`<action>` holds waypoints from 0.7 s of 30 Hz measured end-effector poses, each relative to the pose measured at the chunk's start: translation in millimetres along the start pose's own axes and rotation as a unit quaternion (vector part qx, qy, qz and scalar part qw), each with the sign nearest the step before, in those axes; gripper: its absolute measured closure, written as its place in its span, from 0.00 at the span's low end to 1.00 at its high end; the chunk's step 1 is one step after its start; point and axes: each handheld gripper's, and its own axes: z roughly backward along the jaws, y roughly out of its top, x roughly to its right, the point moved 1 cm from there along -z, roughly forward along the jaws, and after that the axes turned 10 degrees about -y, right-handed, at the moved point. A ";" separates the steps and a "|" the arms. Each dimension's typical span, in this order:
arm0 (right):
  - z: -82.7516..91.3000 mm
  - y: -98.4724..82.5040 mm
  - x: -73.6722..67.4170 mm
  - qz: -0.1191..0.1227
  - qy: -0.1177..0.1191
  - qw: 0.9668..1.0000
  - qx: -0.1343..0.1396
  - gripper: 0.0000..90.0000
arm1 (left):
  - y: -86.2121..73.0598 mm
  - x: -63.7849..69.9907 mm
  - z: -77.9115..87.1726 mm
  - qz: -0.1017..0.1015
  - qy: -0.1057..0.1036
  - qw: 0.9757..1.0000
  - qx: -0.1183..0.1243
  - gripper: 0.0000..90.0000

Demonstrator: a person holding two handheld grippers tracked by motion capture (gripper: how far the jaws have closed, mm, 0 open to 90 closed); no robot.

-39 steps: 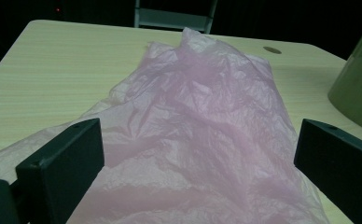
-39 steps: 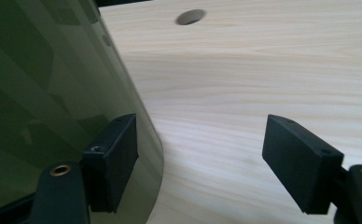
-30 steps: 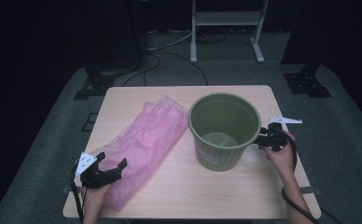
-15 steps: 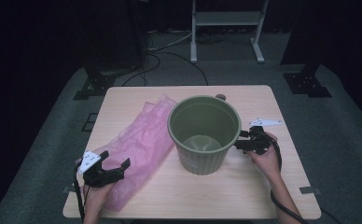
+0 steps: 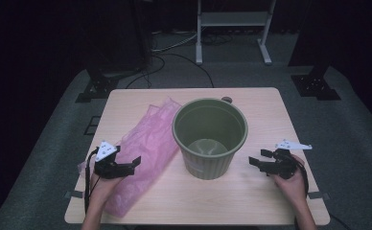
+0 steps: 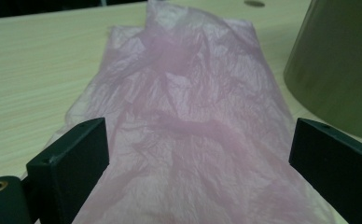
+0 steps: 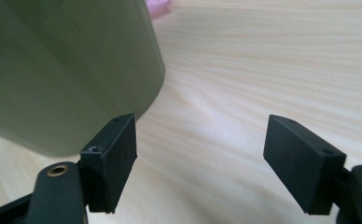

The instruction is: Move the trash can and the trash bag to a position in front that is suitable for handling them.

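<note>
A ribbed green bin (image 5: 209,139) stands upright and empty at the middle of the wooden table (image 5: 265,110). To its left a crumpled pink plastic bag (image 5: 148,139) lies flat, running from the far side to the front left corner. My left gripper (image 5: 132,166) hovers open over the bag's near end; the bag (image 6: 188,112) spreads between its jaws, with the bin's wall (image 6: 342,60) at the right. My right gripper (image 5: 257,159) is open just right of the bin, apart from it. Bare table shows between its jaws, and the bin's side (image 7: 62,60) is at the left.
A small dark round object (image 5: 226,99) lies on the table behind the bin. Bare wood (image 5: 251,196) stretches along the front and the right side. Beyond the table are a dark floor, cables and a white stand (image 5: 232,21).
The bin has slid left to the table's middle. My right gripper has come off the bin's rim and drawn back toward the front right. The left gripper has barely moved.
</note>
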 end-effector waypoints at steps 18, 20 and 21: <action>8.7 -13.2 6.2 -0.003 0.002 1.000 0.004 0.28 | -8.1 -17.5 -61.1 -0.024 -0.018 0.989 -0.142 0.22; 8.6 -13.8 5.8 -0.003 0.003 1.000 0.000 0.28 | -7.5 -16.9 -61.0 -0.030 -0.028 0.990 -0.138 0.30; 8.4 -14.1 5.4 -0.003 0.003 1.000 -0.001 0.28 | -7.0 -16.9 -60.7 -0.033 -0.031 0.990 -0.137 0.30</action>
